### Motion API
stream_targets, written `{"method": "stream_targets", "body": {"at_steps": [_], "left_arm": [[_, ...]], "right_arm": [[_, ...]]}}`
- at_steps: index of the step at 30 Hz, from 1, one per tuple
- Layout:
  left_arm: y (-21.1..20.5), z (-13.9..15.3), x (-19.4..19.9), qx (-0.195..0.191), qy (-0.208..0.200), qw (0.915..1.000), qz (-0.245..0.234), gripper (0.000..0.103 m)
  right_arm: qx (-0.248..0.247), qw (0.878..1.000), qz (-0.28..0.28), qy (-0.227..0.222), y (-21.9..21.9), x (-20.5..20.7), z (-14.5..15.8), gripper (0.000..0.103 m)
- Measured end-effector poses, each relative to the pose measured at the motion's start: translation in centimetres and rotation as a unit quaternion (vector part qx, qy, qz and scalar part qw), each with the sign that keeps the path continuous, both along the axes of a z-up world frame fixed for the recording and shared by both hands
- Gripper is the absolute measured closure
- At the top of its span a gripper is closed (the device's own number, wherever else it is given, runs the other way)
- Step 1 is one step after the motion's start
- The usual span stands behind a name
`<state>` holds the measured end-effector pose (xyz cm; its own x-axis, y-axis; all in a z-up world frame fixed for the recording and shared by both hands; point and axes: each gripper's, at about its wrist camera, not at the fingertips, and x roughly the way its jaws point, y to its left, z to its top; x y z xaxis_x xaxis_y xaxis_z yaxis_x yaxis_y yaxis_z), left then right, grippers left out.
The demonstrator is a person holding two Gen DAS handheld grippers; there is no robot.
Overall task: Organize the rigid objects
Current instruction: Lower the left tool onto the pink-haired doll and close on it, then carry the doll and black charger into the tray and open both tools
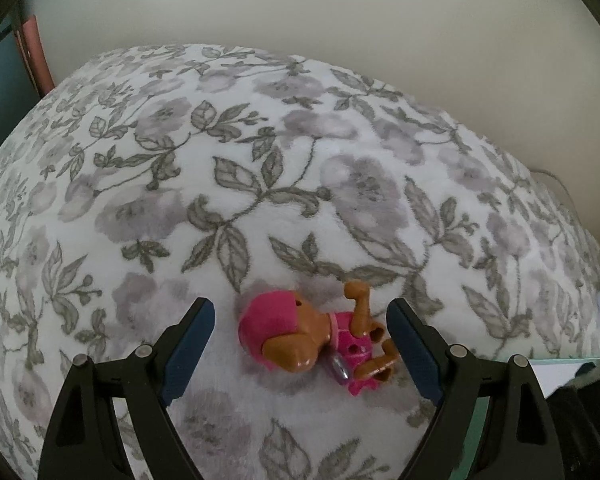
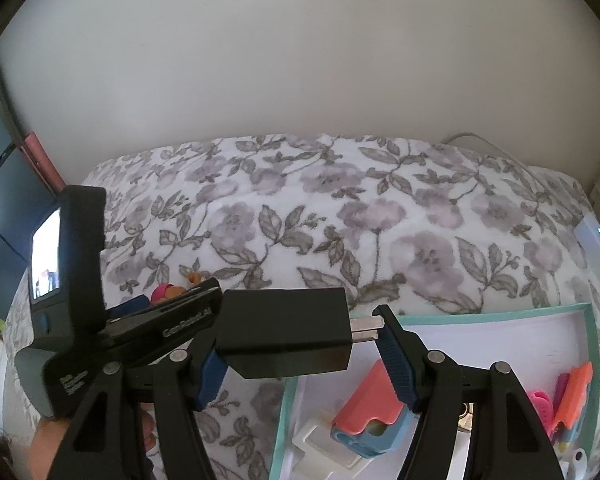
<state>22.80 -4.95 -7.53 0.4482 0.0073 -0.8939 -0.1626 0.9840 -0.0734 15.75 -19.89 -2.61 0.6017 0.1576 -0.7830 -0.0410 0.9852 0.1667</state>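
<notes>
A pink and brown toy dog lies on its side on the floral blanket. My left gripper is open and straddles it. The right finger stands close to the toy's paws, while the left finger is well apart from it. My right gripper is shut on a black plug adapter, held above the blanket, and its right pad presses on the metal prongs. Part of the toy dog shows behind the left tool in the right wrist view.
A white box with a teal rim sits at the lower right and holds a coral and blue piece, a white piece and orange and pink items. A cable runs along the wall. The left tool's screen stands at the left.
</notes>
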Motion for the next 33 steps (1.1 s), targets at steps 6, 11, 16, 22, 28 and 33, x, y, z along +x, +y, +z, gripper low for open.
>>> {"method": "stream_targets", "body": {"at_steps": [6,11,16,22,28,33], "left_arm": [[-0.4,-0.5,0.0,0.009,0.008,0.9999,-0.002,0.037],[-0.6,-0.4,-0.2,0.013,0.009,0.9998,-0.008,0.037],[-0.7,-0.2,-0.3,0.015,0.015,0.9997,-0.011,0.038],[-0.9,1.0,-0.4,0.001,0.010,0.9999,-0.014,0.038],[-1.2,3.9,-0.8,-0.008,-0.021,0.9996,-0.015,0.038],[-1.6,6.5,-1.3,-0.015,-0.049,0.9985,-0.022,0.038]], "right_arm": [[0.002,1.000,-0.001,0.007,-0.2,0.0,-0.3,0.033],[0.003,1.000,0.000,0.010,-0.1,0.1,-0.4,0.033],[0.002,1.000,0.000,0.016,-0.1,0.2,-0.7,0.033],[0.009,1.000,-0.003,0.004,-0.5,-0.1,0.3,0.033],[0.015,1.000,-0.019,-0.004,-1.8,-0.3,1.5,0.033],[0.020,0.999,-0.034,-0.009,-3.3,-0.6,2.3,0.033]]}}
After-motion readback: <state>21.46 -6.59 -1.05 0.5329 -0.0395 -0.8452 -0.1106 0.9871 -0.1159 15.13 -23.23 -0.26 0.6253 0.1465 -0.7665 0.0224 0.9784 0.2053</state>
